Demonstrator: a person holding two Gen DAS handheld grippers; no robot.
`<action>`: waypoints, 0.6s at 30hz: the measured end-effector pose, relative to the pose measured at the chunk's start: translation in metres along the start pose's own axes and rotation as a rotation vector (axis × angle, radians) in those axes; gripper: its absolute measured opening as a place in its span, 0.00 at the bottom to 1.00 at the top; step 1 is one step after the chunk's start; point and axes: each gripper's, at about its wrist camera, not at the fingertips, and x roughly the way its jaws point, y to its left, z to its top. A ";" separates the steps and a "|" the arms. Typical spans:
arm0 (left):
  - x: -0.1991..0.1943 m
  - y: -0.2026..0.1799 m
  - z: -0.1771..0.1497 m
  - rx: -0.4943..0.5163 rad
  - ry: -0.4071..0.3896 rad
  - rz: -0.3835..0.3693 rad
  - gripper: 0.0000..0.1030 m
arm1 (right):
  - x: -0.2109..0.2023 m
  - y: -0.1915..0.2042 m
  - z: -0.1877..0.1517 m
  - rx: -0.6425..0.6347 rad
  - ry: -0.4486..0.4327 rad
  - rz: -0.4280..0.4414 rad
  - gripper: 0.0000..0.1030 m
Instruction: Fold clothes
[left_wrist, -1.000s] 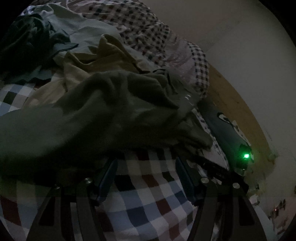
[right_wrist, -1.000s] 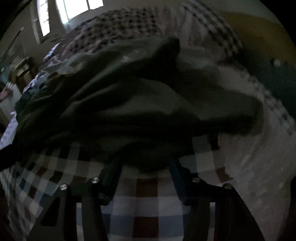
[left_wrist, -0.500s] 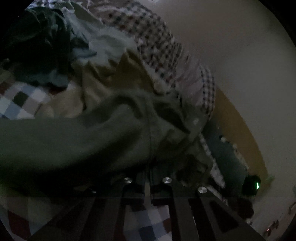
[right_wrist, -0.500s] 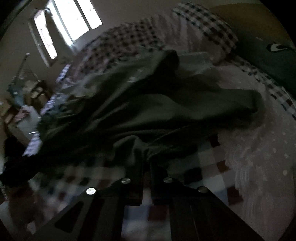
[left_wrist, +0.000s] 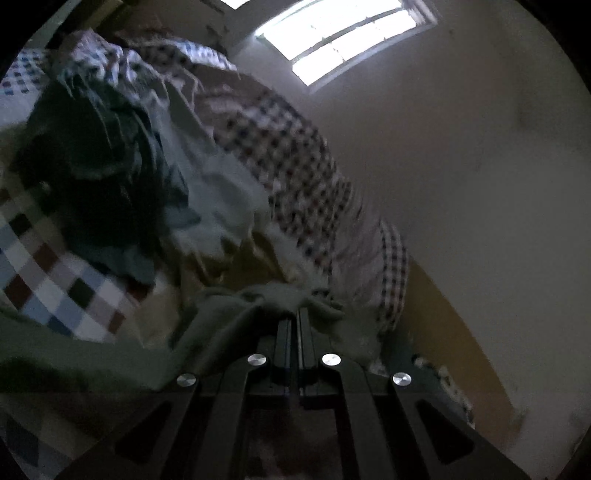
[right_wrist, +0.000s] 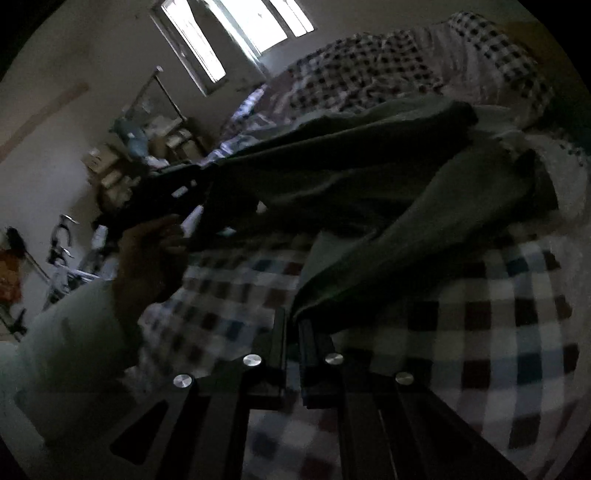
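An olive-green garment (right_wrist: 388, 192) hangs lifted over a bed with a checked sheet (right_wrist: 498, 325). My right gripper (right_wrist: 293, 321) is shut on one edge of it. My left gripper (left_wrist: 294, 314) is shut on another edge of the same green garment (left_wrist: 229, 317), which bunches over its fingertips. In the right wrist view the left gripper (right_wrist: 207, 177) shows at the left, held by a hand (right_wrist: 151, 254), with the cloth stretched between the two grippers. The room is dim.
A heap of other clothes lies on the bed: dark teal (left_wrist: 110, 177), pale blue-white (left_wrist: 218, 199) and yellowish (left_wrist: 236, 266) pieces. A small-check quilt (left_wrist: 295, 158) lies behind them. A wall and window (left_wrist: 340, 37) stand beyond. Shelves with clutter (right_wrist: 147, 140) line the room's far side.
Both grippers closed on the green garment's edge, then rose and tilted up, lifting the cloth off the bed. The views now take in the windows and wall.
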 end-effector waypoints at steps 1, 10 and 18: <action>-0.004 0.000 0.007 -0.005 -0.016 -0.003 0.00 | -0.009 -0.001 0.001 0.014 -0.028 0.028 0.03; -0.016 0.008 0.095 -0.044 -0.133 0.110 0.00 | -0.008 0.078 -0.030 -0.158 0.027 0.308 0.06; -0.012 0.024 0.064 0.069 0.010 0.316 0.28 | 0.075 0.138 -0.094 -0.392 0.434 0.319 0.33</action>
